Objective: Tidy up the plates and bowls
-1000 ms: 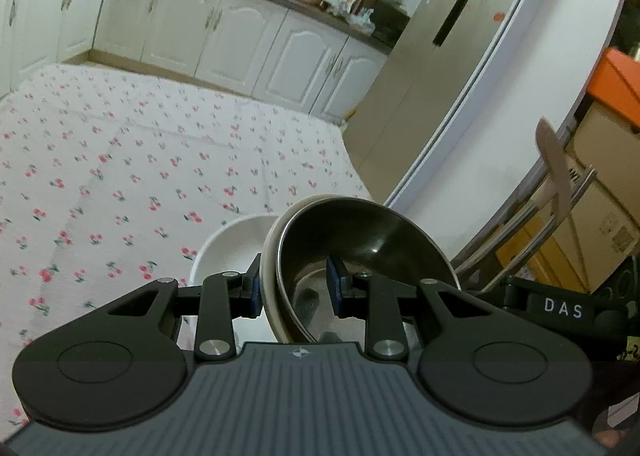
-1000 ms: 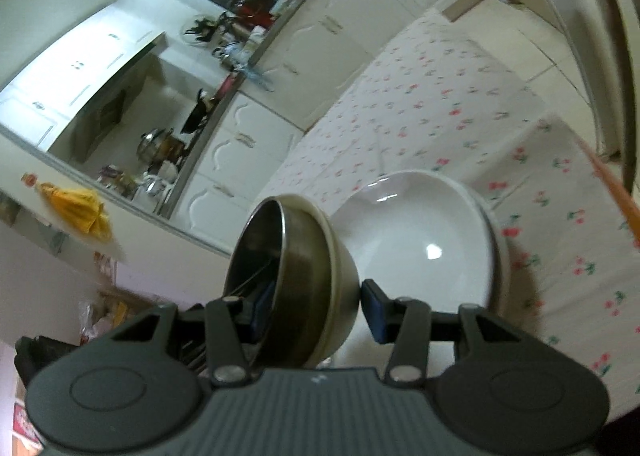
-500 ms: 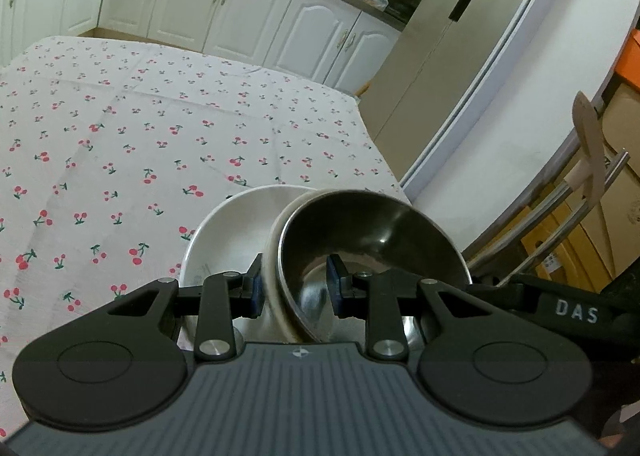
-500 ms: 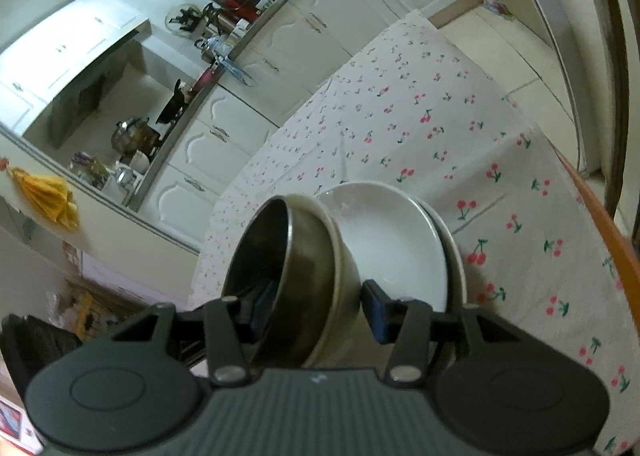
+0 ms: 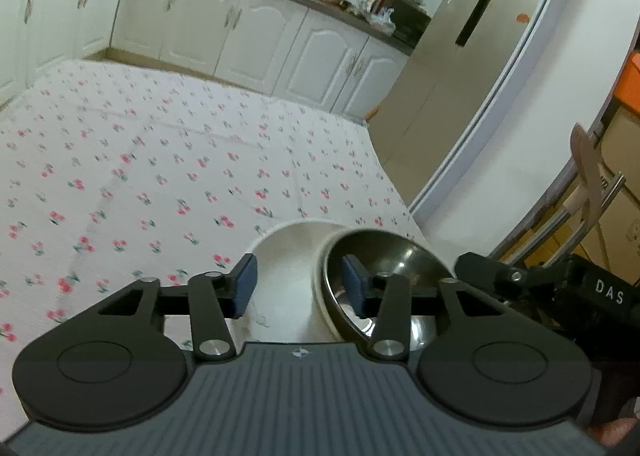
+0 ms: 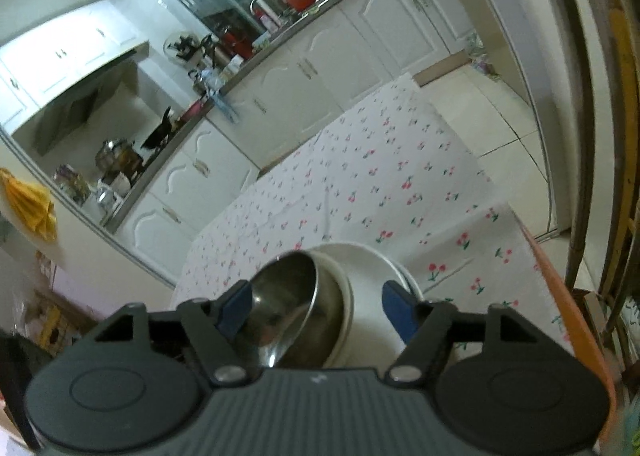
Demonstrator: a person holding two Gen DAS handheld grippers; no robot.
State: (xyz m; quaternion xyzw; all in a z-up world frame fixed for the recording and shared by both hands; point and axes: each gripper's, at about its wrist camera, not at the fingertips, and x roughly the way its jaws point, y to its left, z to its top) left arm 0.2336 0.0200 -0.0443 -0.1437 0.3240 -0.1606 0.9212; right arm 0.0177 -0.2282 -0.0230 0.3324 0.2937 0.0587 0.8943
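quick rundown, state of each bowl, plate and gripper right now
steel bowl: tilted, nested in the white bowl, not gripped
white bowl: tilted with the steel bowl, leaning on the plate
plate: lies flat on the tablecloth
left gripper: jaws have just been opening, open, both bowls' rims between the pads
right gripper: jaws have just been opening, open, rims between the pads
tablecloth: spread flat

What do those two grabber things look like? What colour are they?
Both are black. The left gripper and right gripper each have two thin jointed fingers with blue pads, silver screws, two round bulges and a ribbed grey body. White letters "DAS" show on the right one.
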